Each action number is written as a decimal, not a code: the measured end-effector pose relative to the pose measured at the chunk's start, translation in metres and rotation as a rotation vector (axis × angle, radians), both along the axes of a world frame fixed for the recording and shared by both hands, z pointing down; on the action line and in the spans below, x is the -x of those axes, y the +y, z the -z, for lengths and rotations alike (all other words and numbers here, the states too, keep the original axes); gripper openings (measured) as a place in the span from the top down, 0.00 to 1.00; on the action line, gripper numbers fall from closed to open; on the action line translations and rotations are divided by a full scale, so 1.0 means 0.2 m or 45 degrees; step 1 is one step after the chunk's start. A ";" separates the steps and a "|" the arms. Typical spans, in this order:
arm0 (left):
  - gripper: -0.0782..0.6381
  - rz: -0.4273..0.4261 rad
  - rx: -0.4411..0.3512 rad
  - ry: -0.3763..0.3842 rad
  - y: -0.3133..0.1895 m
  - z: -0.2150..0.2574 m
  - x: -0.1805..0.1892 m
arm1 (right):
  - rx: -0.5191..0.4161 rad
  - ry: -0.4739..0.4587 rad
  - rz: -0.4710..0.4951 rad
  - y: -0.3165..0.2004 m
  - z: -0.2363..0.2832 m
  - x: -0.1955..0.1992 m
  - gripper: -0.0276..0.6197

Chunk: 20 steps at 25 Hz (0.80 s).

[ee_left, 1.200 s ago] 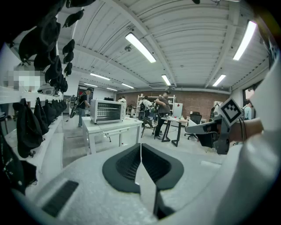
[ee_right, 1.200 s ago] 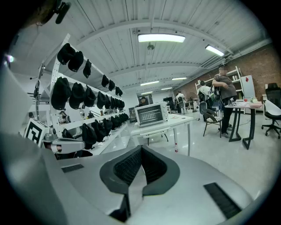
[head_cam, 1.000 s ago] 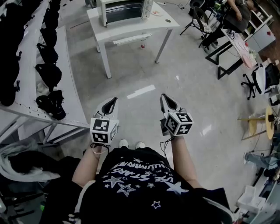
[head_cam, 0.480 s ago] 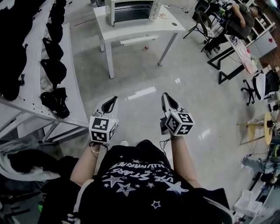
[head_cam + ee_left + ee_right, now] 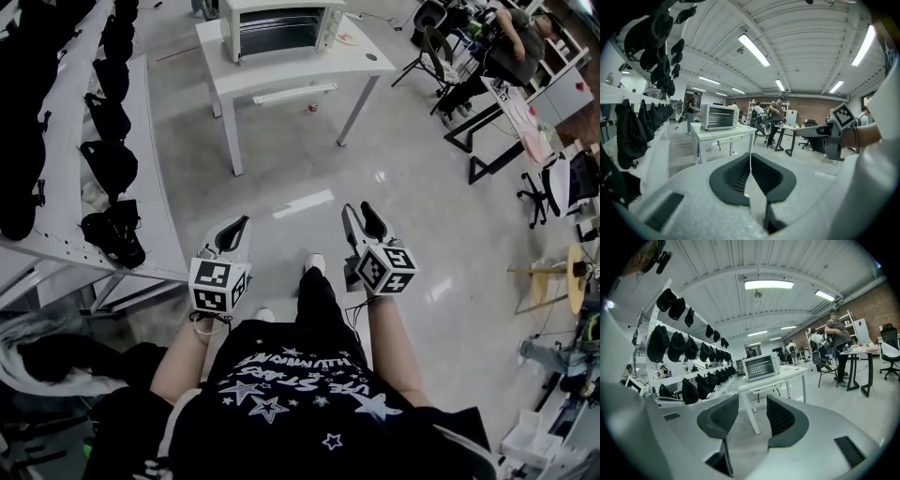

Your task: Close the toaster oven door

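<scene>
Closing in on the toaster oven (image 5: 281, 28), far off at twelve o'clock on the counter (image 5: 309, 70), comes first; fingers of the left gripper (image 5: 239, 225) press together, those of the right gripper (image 5: 360, 214) have just been spreading, nothing between them

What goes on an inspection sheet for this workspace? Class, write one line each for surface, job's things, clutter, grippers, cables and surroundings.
Surface: white table, far ahead of both grippers.
Job's things: toaster oven on the table; its door looks shut from here.
Clutter: small round thing beside the oven, too small to tell.
Grippers: left gripper shut, empty; right gripper jaws apart, have just been opening, nothing between them.
Cables: thin cord seems to hang below the tabletop.
Surroundings: shelves of dark caps at left; people further off.
</scene>
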<state>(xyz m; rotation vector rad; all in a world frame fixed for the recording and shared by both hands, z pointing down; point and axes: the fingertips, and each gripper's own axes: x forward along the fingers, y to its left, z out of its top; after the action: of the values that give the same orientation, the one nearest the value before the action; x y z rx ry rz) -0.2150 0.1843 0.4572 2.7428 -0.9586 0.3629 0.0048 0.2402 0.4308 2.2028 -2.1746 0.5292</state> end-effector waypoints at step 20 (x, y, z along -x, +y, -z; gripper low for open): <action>0.86 0.358 -0.063 -0.097 -0.68 0.10 -0.54 | 0.008 -0.107 0.225 -0.95 -0.06 -0.77 0.55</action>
<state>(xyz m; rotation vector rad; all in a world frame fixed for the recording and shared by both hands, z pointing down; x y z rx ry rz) -0.1074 0.0484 0.4368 2.6015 -1.3690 0.3993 0.1587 0.0501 0.4424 1.9938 -2.3752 0.6305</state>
